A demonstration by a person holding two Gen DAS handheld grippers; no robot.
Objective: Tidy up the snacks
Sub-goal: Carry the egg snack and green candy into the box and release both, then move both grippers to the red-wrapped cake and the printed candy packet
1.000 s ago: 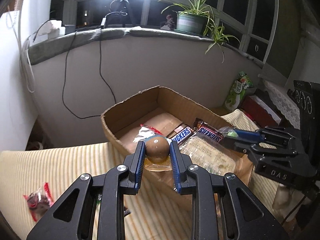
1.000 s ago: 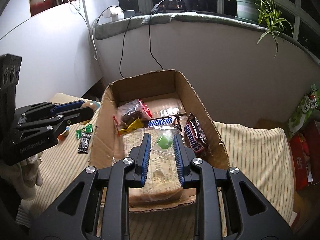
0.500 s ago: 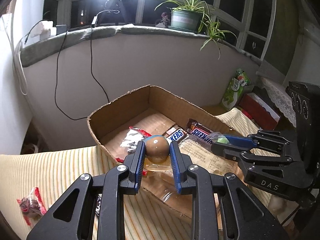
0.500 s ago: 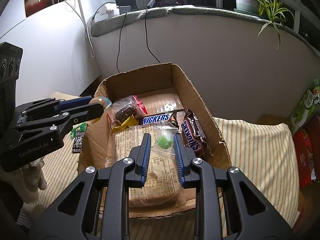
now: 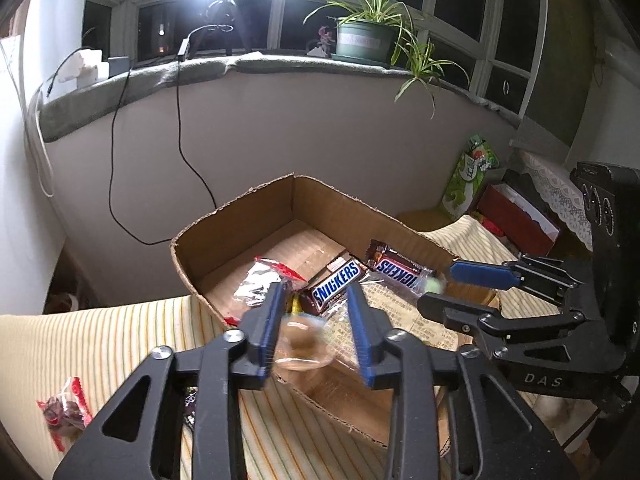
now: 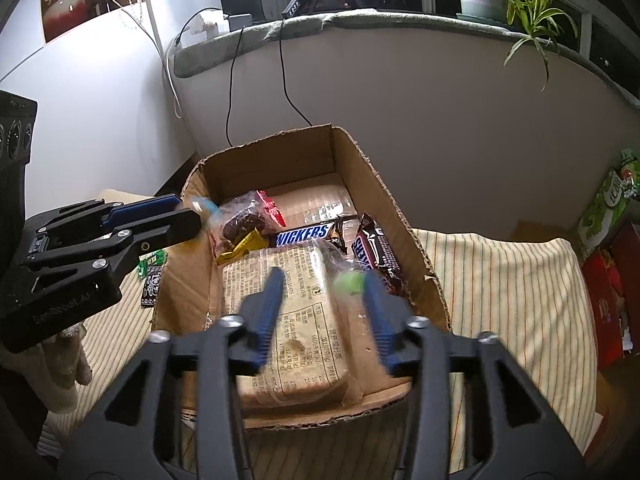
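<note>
Jaws of both the left gripper [image 5: 316, 320] and right gripper [image 6: 322, 308] are opening, pads clear of blurred sweets.

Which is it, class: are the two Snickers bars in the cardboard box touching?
Cannot tell. In the left wrist view the front Snickers bar and rear Snickers bar lie very close, with no plain gap or contact.

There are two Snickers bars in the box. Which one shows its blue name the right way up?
The left Snickers bar, beside the yellow wrapper. The other Snickers bar, leaning against the cardboard box's right wall, shows its name turned round.
</note>
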